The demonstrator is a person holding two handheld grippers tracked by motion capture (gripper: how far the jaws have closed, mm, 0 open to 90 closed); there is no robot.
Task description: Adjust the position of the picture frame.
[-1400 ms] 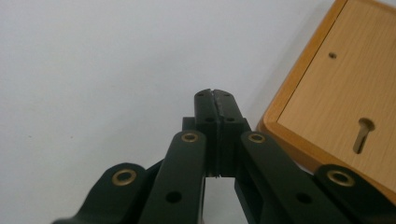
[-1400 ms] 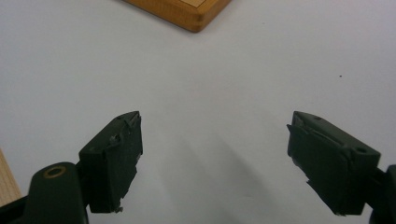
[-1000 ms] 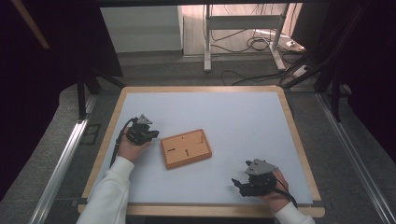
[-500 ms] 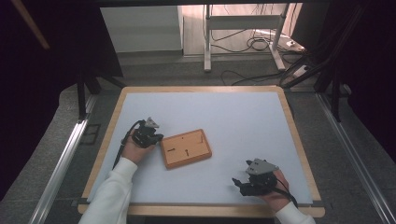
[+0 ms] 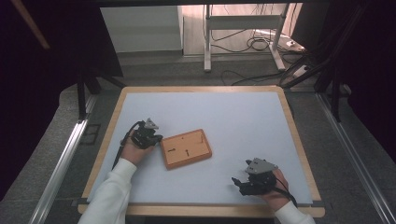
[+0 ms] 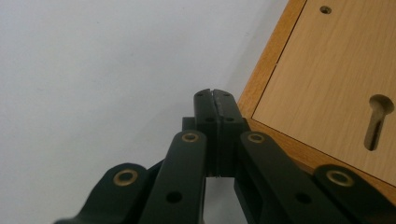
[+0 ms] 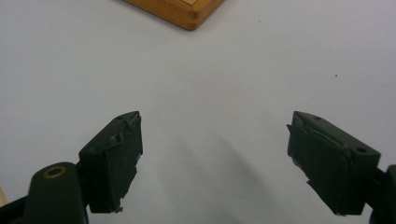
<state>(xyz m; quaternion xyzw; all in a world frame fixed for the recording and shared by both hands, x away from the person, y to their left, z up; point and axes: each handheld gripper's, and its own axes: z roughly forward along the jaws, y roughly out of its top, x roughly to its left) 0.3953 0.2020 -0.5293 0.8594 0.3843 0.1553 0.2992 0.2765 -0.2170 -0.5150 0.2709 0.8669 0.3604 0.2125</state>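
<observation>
Jaws of my left gripper (image 6: pixel 213 95) are clenched tight together with nothing between them, their tips just beside the left edge of the wooden board (image 6: pixel 327 84); whether they touch it I cannot tell. From above, that board (image 5: pixel 186 148) lies flat near the middle of the white table top (image 5: pixel 205 112), slightly turned, with slots and 1 small hole in its face. My right gripper (image 7: pixel 215 161) has its 2 jaws spread wide over bare table, near the front right, well apart from the board.
</observation>
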